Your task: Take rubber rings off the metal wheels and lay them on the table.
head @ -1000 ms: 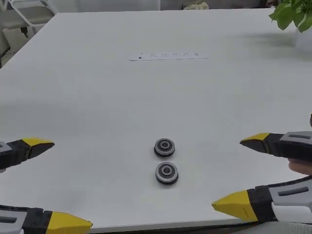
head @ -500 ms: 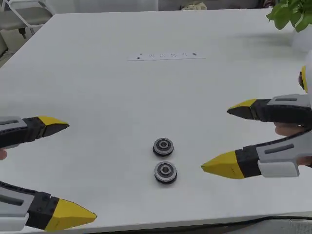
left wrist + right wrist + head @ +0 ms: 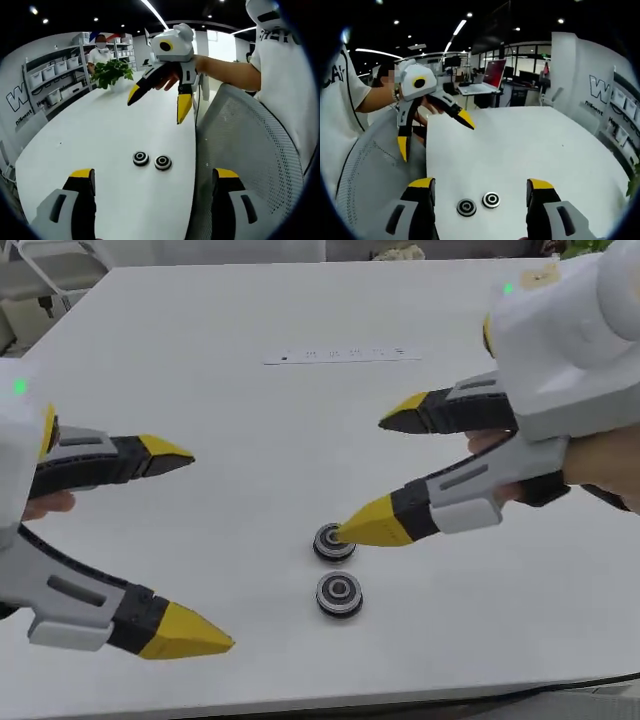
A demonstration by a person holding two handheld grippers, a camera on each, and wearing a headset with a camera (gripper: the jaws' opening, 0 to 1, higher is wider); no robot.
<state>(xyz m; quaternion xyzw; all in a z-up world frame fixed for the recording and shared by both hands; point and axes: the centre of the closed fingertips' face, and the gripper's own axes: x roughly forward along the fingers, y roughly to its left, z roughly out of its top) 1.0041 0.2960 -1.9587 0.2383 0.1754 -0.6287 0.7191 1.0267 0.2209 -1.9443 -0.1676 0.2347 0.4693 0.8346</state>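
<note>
Now, head view: both my grippers gape wide and empty, the left gripper (image 3: 210,550) at lower left, the right gripper (image 3: 361,479) with a yellow tip over the far wheel (image 3: 328,547), the near wheel (image 3: 340,594) just below it, centre-bottom on the matte white table (image 3: 250,410). Left gripper view: both wheels mid-frame between my spread jaws, small stiff metal discs, dark-rimmed. Right gripper view: the pair low centre; the rubber rings (image 3: 459,207) are likely soft and stretchy, so pinch the outer rim and peel.

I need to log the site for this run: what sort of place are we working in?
Probably an open-plan office or workshop lab: a large white table as the bench, shelves stacked with storage bins along the wall, and an open laptop on desks behind.
</note>
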